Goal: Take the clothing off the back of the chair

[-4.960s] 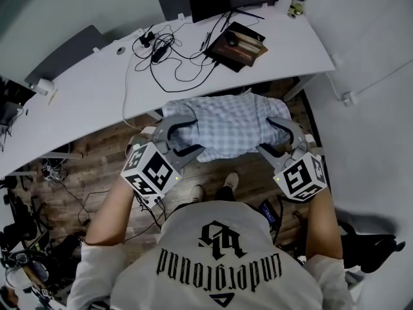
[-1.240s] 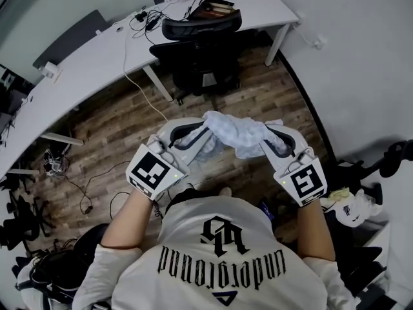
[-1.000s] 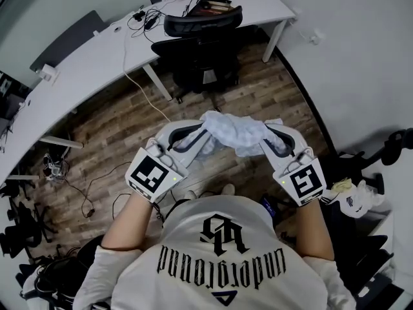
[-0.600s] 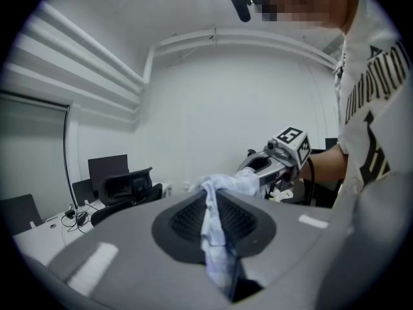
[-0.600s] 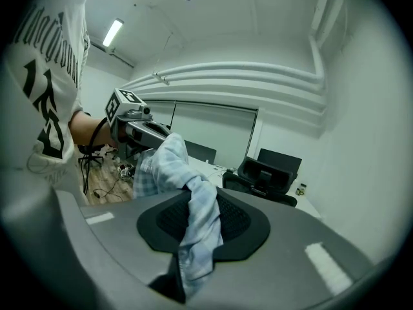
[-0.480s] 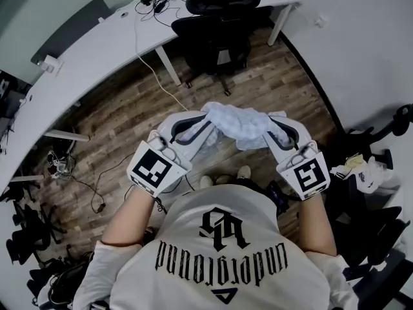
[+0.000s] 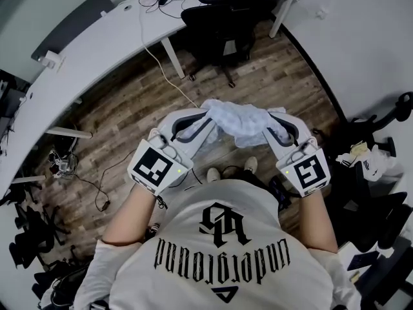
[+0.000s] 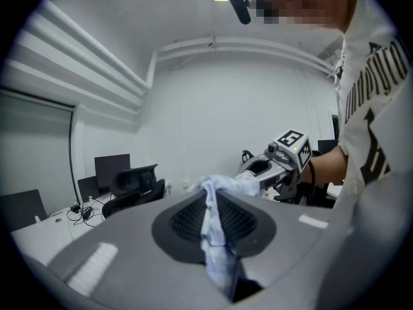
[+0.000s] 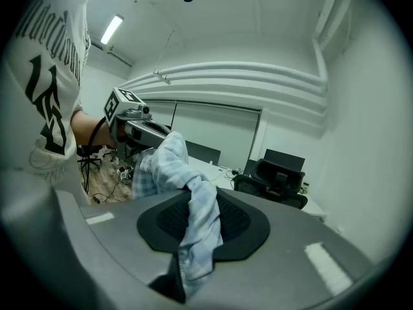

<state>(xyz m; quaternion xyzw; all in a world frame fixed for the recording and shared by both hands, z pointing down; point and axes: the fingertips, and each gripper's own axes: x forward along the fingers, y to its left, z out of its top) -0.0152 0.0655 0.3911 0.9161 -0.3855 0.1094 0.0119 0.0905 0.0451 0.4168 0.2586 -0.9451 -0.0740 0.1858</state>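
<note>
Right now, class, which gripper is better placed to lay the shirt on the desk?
Left, probably: both grippers clamp the shirt, but the left gripper hangs nearer the desk than the right gripper.

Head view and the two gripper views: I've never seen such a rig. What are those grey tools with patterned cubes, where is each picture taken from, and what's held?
There is no robot: a person holds two tools, the left hand-held gripper and the right hand-held gripper; the cubes belong to them. The head view looks down from the person's head; each gripper view looks along that tool's own jaws. Both are shut on one pale checked garment, bunched between them above the wooden floor. The black chair stands bare by the white desk.
</note>
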